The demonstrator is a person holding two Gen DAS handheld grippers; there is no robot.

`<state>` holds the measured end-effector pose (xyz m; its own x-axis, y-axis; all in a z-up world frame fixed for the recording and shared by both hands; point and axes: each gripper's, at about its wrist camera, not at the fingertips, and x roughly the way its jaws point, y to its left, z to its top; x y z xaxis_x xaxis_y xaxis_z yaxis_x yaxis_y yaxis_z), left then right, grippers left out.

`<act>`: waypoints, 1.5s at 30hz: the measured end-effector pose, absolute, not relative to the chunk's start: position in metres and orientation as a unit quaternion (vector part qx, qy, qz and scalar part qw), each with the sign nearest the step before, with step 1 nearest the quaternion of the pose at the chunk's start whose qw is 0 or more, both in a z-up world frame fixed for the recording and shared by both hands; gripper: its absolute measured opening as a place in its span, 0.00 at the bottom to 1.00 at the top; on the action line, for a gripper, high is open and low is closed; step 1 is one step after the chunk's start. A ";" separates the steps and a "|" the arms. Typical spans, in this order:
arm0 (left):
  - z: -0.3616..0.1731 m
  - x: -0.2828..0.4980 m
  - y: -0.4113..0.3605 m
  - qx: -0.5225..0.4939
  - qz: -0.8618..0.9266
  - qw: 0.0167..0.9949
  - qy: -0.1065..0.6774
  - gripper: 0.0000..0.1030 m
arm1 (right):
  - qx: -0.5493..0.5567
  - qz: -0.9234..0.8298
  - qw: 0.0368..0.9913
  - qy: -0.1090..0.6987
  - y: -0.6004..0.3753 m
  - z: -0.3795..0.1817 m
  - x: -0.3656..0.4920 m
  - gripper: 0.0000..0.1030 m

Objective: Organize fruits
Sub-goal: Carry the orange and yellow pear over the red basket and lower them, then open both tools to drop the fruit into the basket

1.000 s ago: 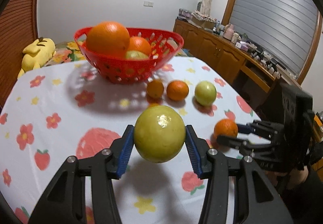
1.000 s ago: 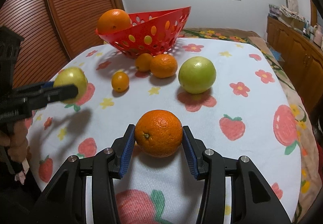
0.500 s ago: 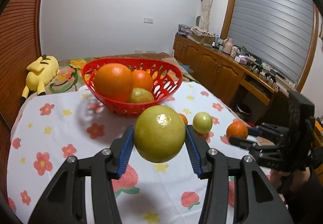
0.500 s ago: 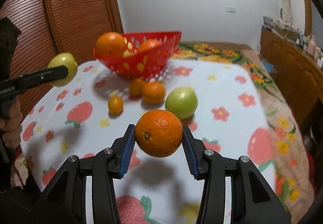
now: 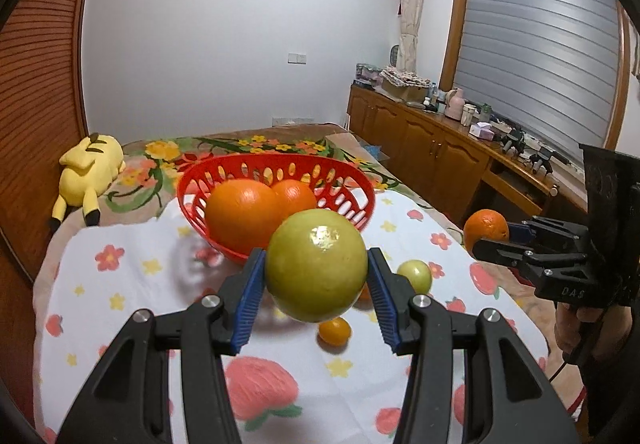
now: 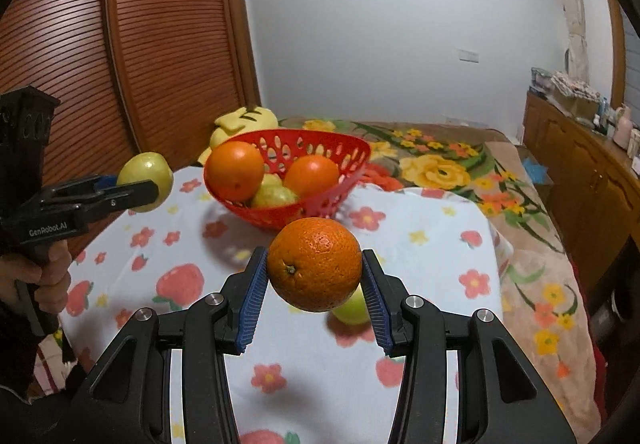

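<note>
My left gripper point(image 5: 316, 284) is shut on a large yellow-green fruit point(image 5: 316, 264) and holds it in the air in front of the red basket point(image 5: 276, 168). My right gripper point(image 6: 314, 284) is shut on an orange point(image 6: 314, 264), also held above the table. The basket point(image 6: 352, 148) holds two oranges point(image 6: 234, 170) and a green fruit point(image 6: 274, 196). On the flowered tablecloth point(image 5: 120, 284) lie a small green fruit point(image 5: 416, 276) and a small orange fruit point(image 5: 334, 332). The right gripper with its orange shows at the right of the left wrist view point(image 5: 486, 230).
A yellow plush toy point(image 5: 88, 168) lies on the bed behind the table. Wooden cabinets point(image 5: 432, 156) with clutter run along the right wall. A slatted wooden door point(image 6: 120, 64) stands at the left. The table's right edge drops to a flowered blanket point(image 6: 532, 264).
Both grippers have risen with their fruit, from near the tablecloth to above it. The basket and loose fruit now sit lower and farther away in both views.
</note>
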<state>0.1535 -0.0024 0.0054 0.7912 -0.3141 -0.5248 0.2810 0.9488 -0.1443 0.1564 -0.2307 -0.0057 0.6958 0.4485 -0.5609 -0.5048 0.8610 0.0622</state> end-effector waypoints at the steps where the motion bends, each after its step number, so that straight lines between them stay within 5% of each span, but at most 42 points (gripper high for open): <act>1: 0.006 0.158 0.000 -0.030 -0.156 0.946 0.282 0.48 | -0.051 0.260 0.919 0.292 -0.228 -0.005 0.160 0.45; 45: -0.002 0.333 0.034 -0.018 -0.147 0.931 0.333 0.48 | -0.129 0.305 0.870 0.366 -0.146 -0.036 0.300 0.45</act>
<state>0.3332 0.0339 -0.0020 0.7354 -0.2856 -0.6145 0.2619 0.9562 -0.1310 0.3000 -0.1457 -0.0359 0.5458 0.4356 -0.7158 -0.6250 0.7806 -0.0015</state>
